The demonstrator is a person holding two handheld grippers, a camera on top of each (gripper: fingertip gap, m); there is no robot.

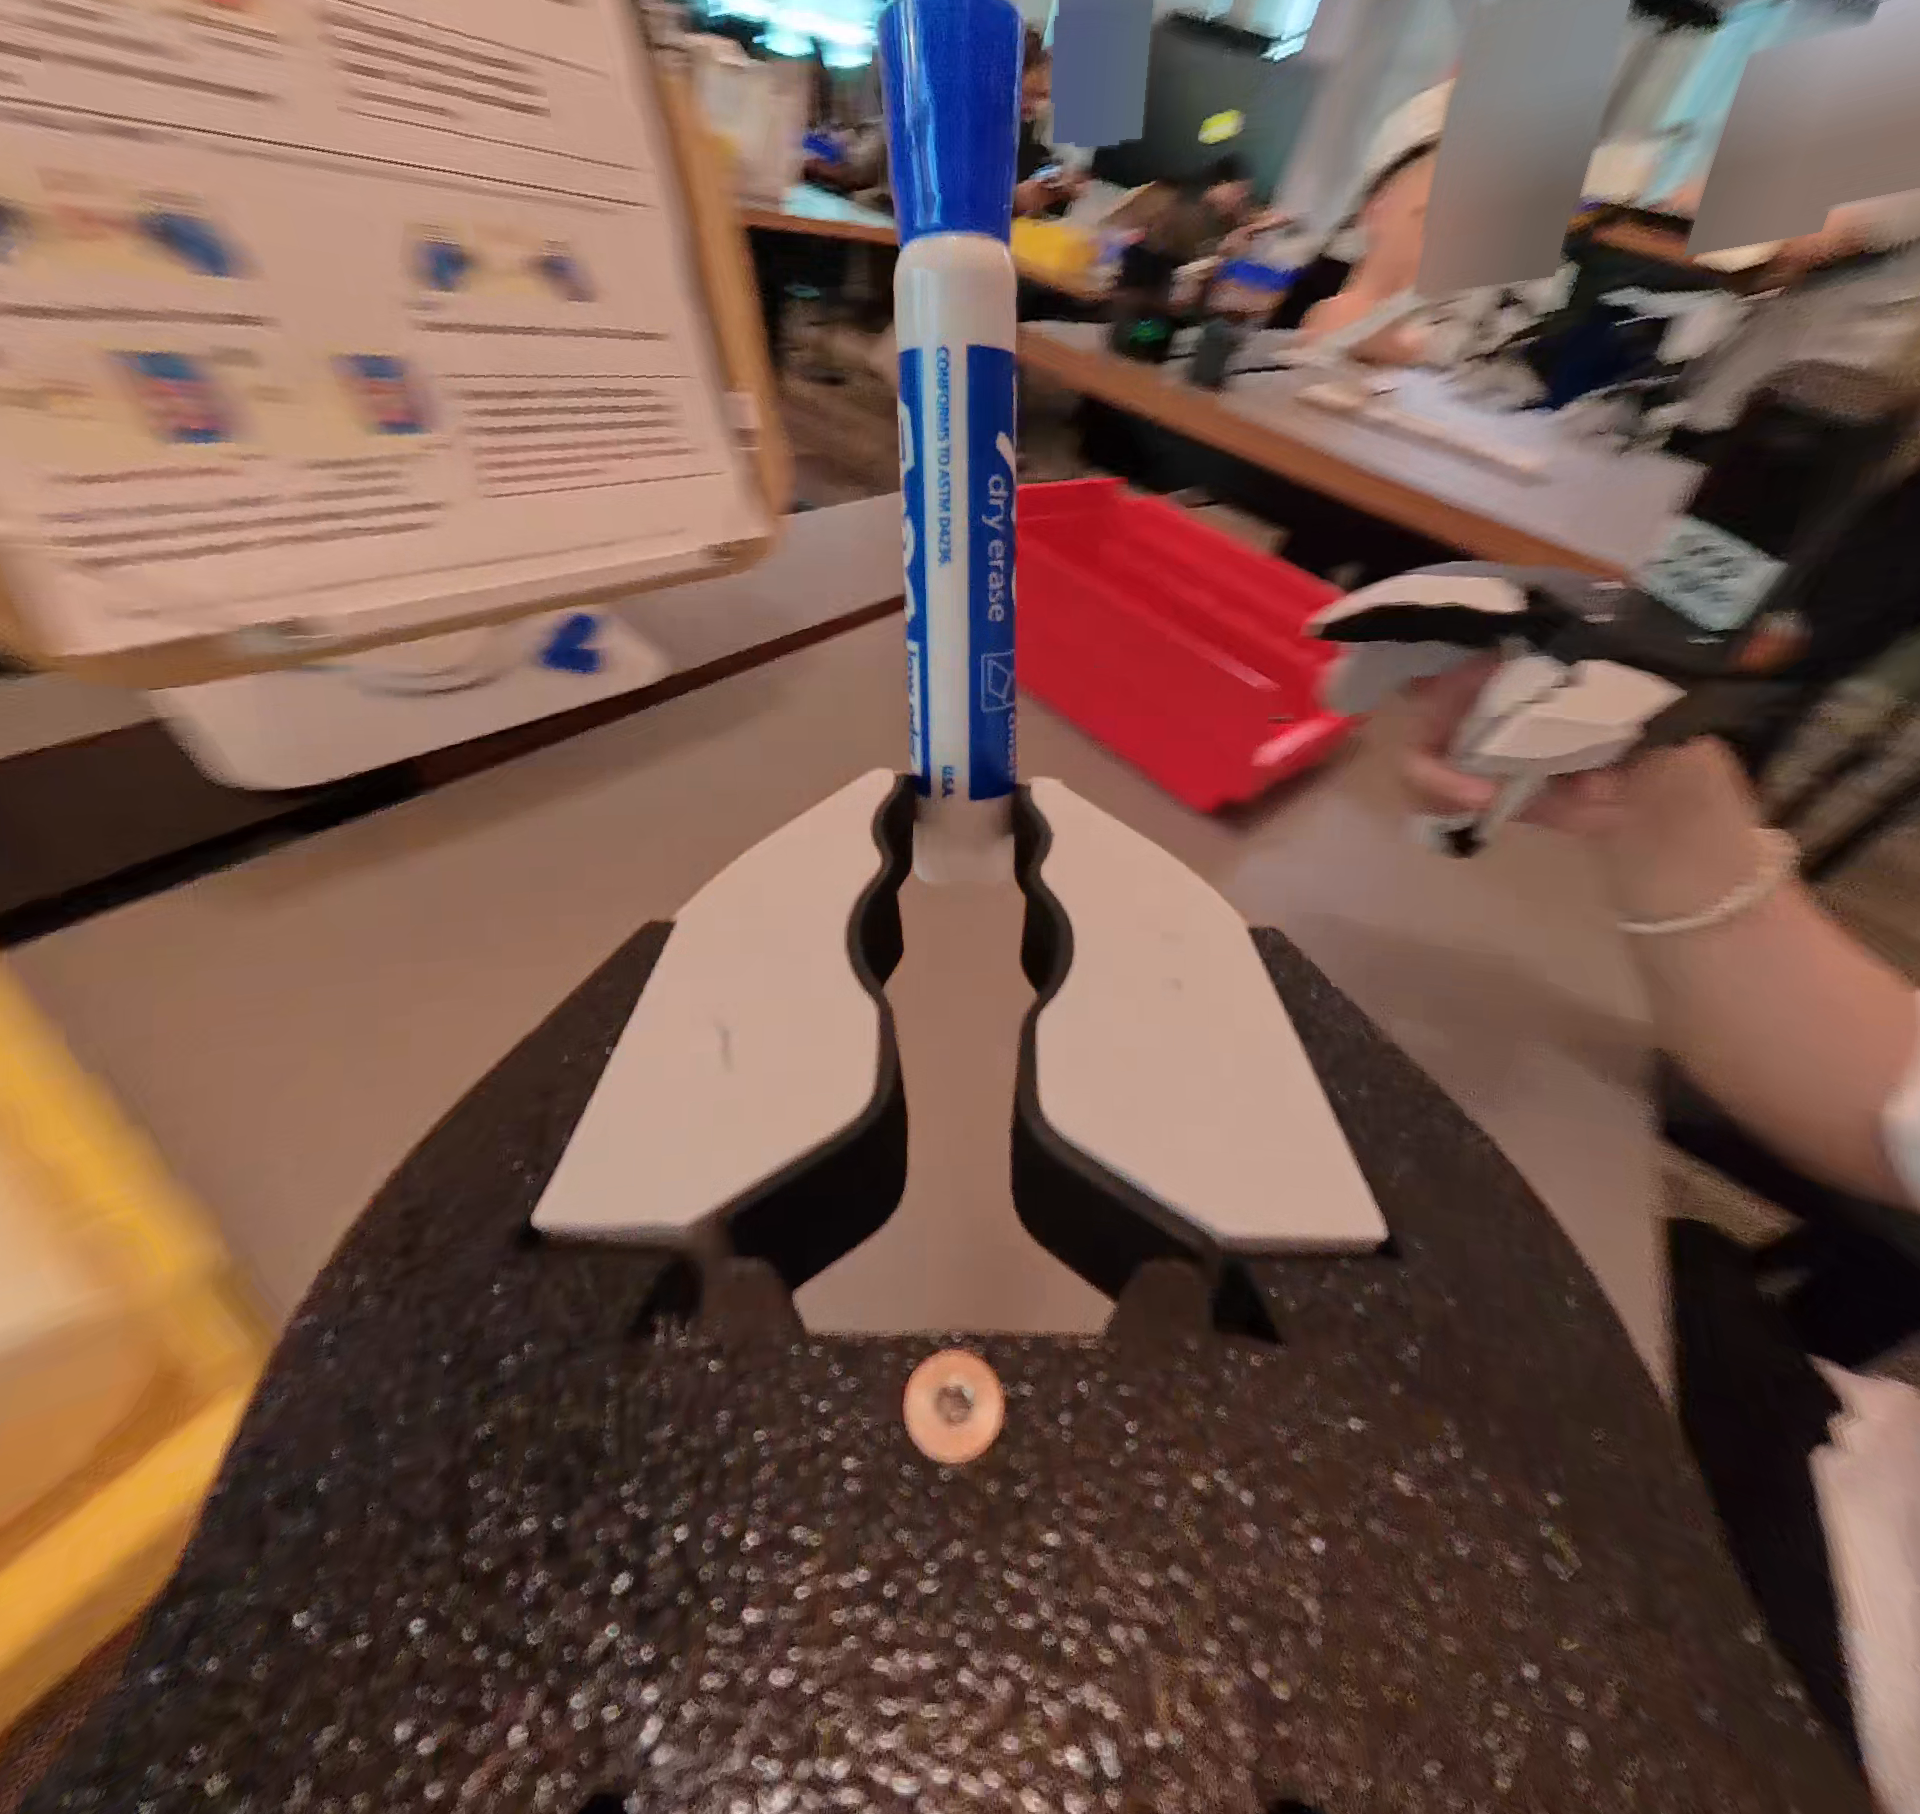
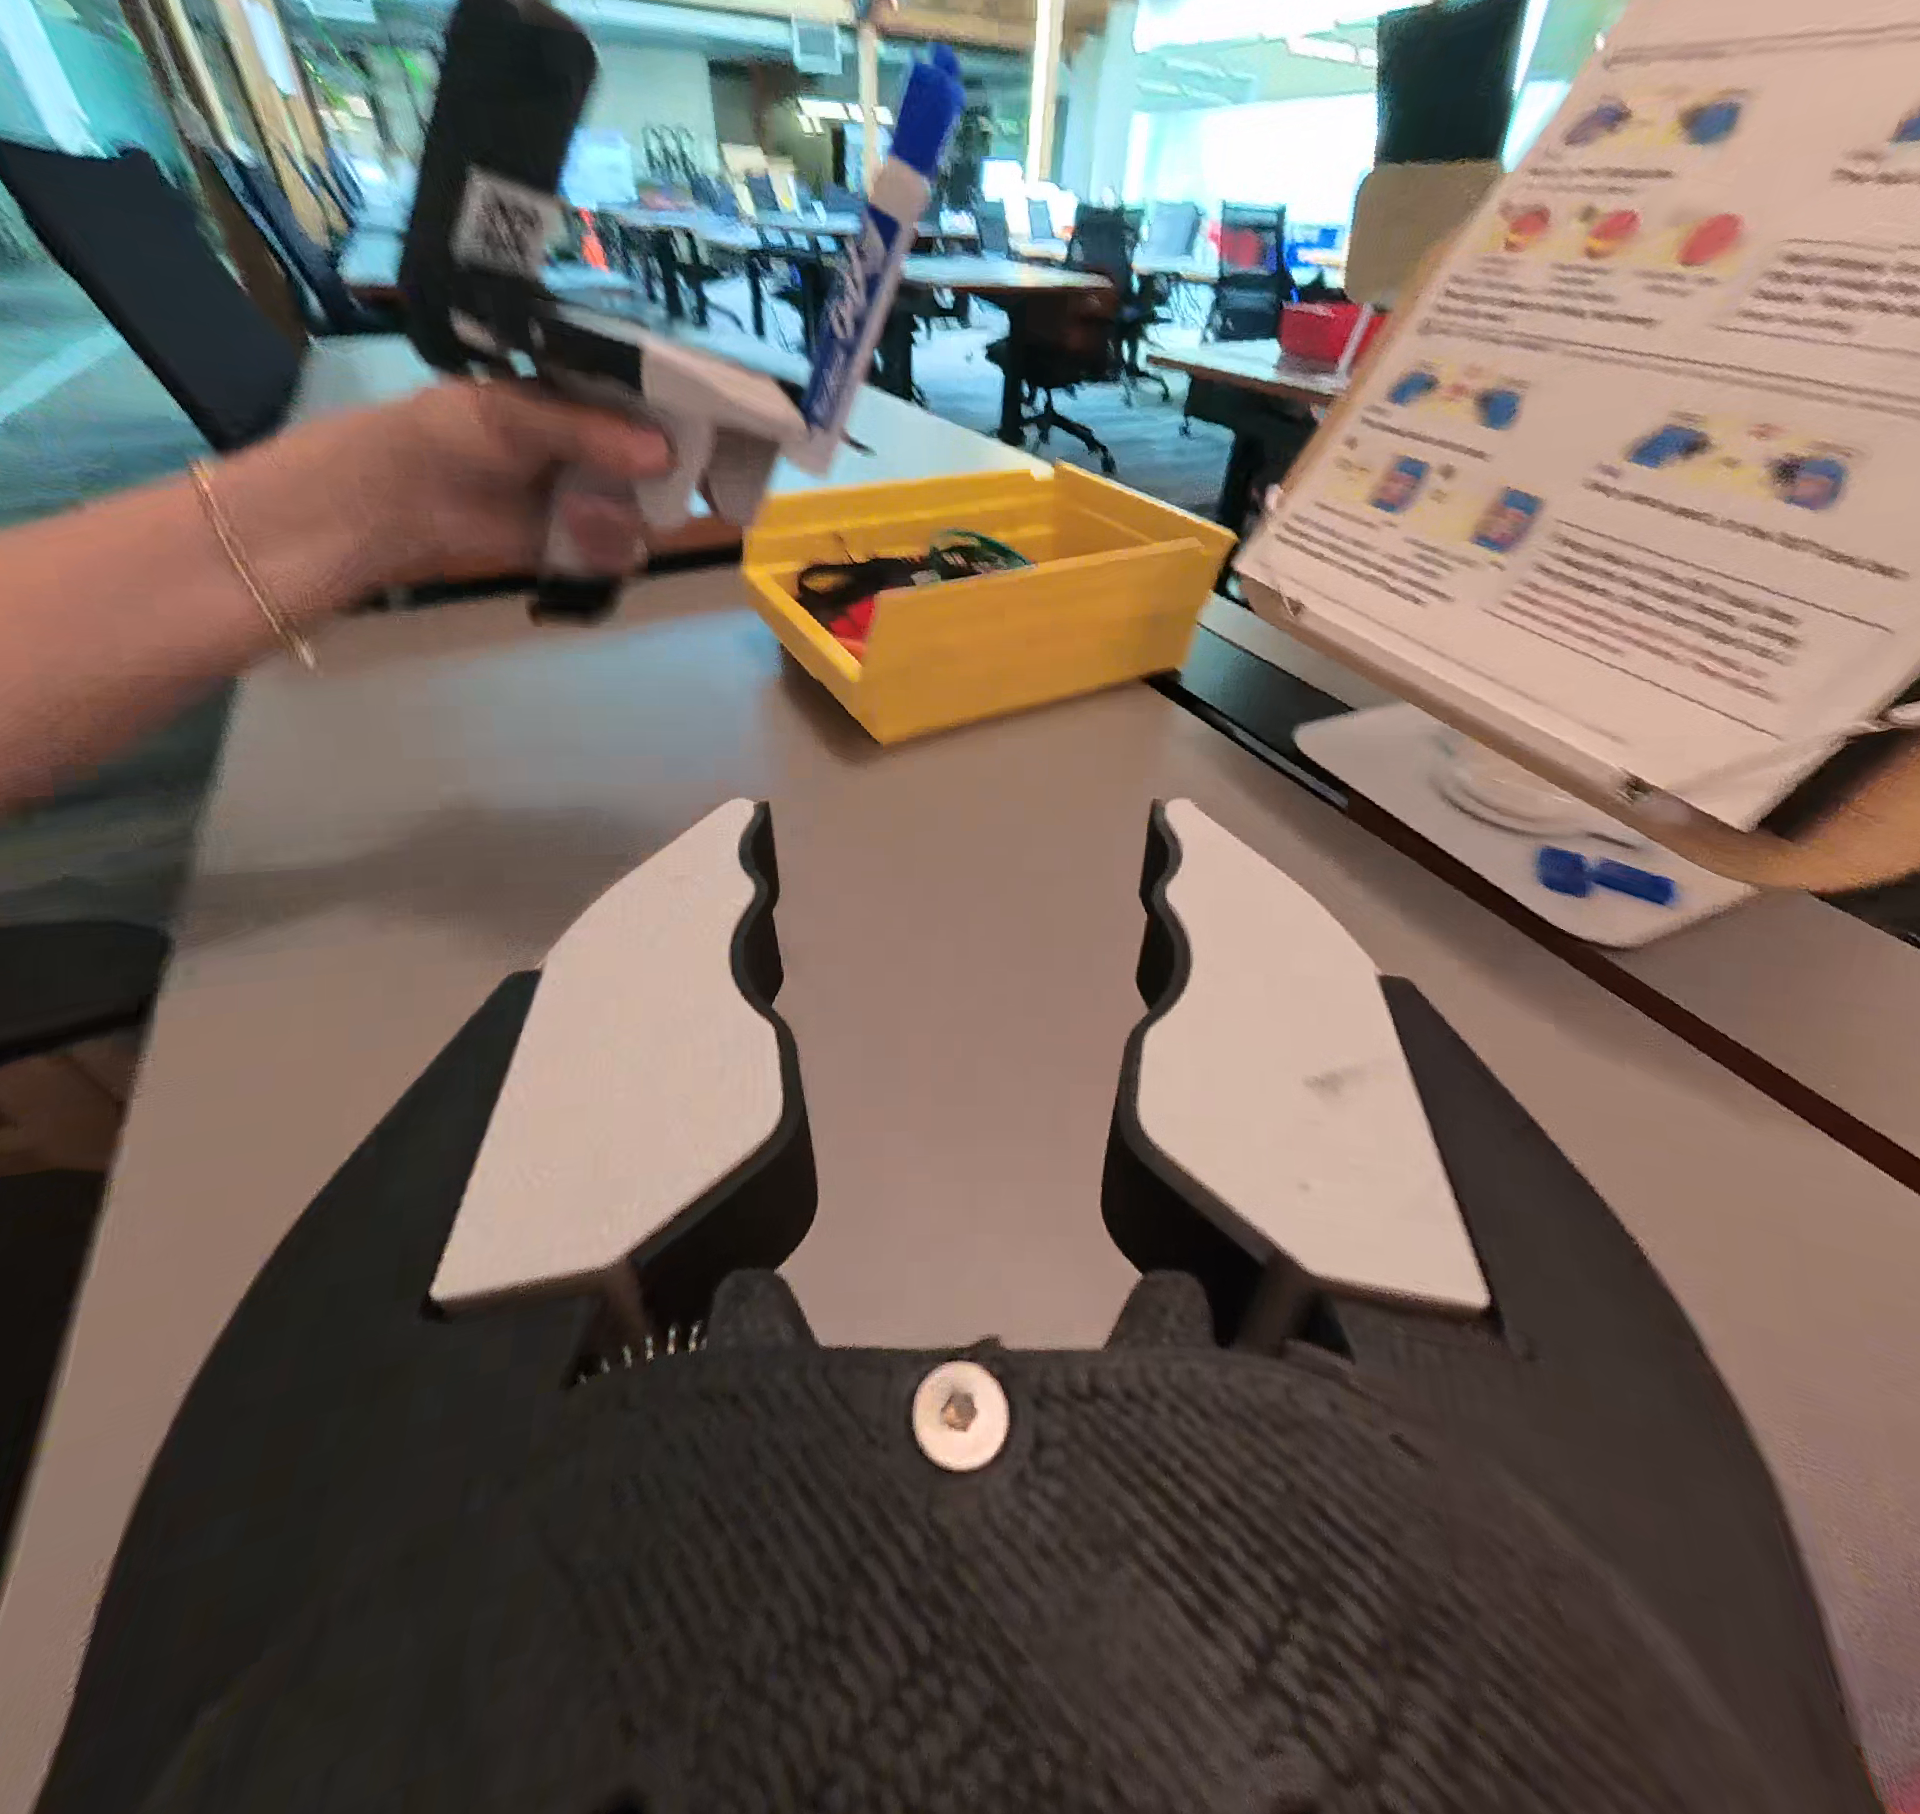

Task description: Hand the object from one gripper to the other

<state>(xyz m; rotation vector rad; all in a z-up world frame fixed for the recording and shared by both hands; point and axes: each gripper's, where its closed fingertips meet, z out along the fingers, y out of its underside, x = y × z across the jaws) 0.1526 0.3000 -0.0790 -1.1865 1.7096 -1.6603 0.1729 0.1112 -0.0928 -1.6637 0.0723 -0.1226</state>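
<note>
A blue and white marker [image 1: 956, 434] with a blue cap stands upright in my left gripper [image 1: 961, 808], which is shut on its bottom end above the grey table. The marker also shows in the right wrist view [image 2: 878, 258], held up at the left by the left gripper [image 2: 800, 434] in a person's hand. My right gripper [image 2: 961, 829] is open and empty, low over the table. It also shows in the left wrist view [image 1: 1340, 652], off to the right of the marker and apart from it.
A red bin [image 1: 1164, 621] sits on the table behind the marker. A yellow bin [image 2: 1039, 611] holding small items sits ahead of the right gripper. A tilted instruction board [image 2: 1621, 393] on a white stand [image 2: 1507, 829] stands at the table's far side. One gripper's finger ends stand about 20 cm off the other's.
</note>
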